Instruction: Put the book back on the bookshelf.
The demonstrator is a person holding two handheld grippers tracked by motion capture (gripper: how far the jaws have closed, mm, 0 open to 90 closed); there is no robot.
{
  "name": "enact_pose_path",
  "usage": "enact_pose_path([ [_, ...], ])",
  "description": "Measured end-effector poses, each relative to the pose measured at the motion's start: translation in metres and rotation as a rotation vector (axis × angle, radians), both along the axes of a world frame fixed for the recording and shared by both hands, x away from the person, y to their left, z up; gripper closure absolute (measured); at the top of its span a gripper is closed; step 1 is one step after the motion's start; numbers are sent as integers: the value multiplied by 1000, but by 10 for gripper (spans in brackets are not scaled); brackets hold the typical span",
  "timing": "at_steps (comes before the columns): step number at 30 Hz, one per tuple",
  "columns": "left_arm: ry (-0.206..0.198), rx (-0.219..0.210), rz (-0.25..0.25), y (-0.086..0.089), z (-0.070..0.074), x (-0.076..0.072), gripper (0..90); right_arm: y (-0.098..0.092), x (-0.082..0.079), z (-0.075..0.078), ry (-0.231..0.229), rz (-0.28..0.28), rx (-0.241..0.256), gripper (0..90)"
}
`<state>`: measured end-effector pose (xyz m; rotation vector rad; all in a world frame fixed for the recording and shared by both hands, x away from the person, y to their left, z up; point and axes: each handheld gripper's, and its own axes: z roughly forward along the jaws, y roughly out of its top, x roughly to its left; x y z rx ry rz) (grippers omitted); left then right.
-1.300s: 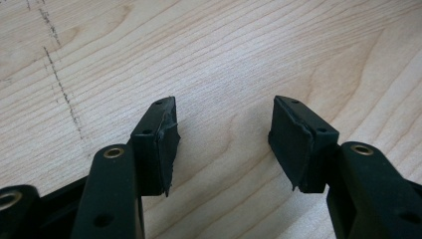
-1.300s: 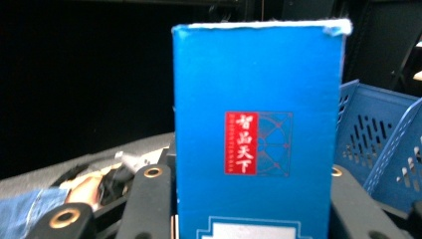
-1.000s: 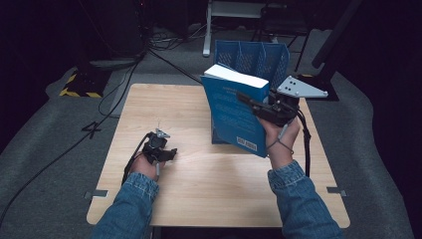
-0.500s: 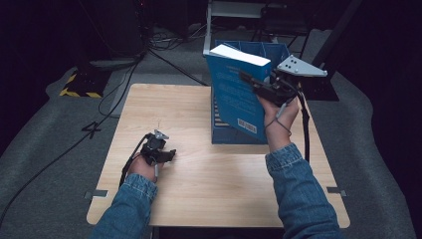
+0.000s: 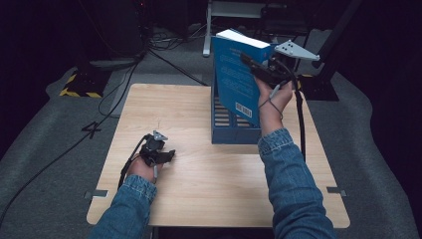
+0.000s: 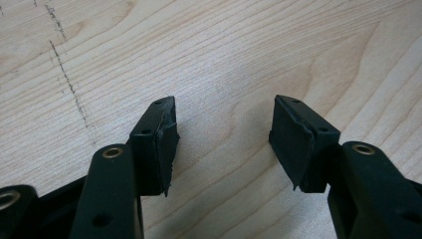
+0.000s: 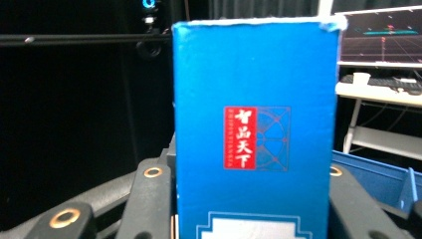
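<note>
Right tool clamps a thick blue book, jaws on both sides of the spine, as the right gripper view shows. Book is held upright, lifted above the blue slotted file rack at the far side of the bench. Left tool rests low on the bench's near left, jaws spread wide with nothing between them.

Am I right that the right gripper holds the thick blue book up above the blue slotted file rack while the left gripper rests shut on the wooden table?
Not quite: the left gripper is open, its jaws apart over the bare wooden table, as the left gripper view shows. The rest stands: the right gripper holds the thick blue book up above the blue slotted file rack.
</note>
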<state>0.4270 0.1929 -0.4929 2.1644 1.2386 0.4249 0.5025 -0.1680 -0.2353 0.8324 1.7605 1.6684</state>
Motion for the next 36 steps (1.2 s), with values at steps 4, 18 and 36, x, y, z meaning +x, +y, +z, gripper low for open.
enact_pose_path([
  [4,-4,-3,3,0,0,0,441,-4,11,-2,15,-22,41,612],
  [18,-6,-4,4,-1,-1,0,441,0,4,5,15,36,74,611],
  [36,-11,-8,-2,-1,-1,1,441,-6,46,-26,118,-94,103,608],
])
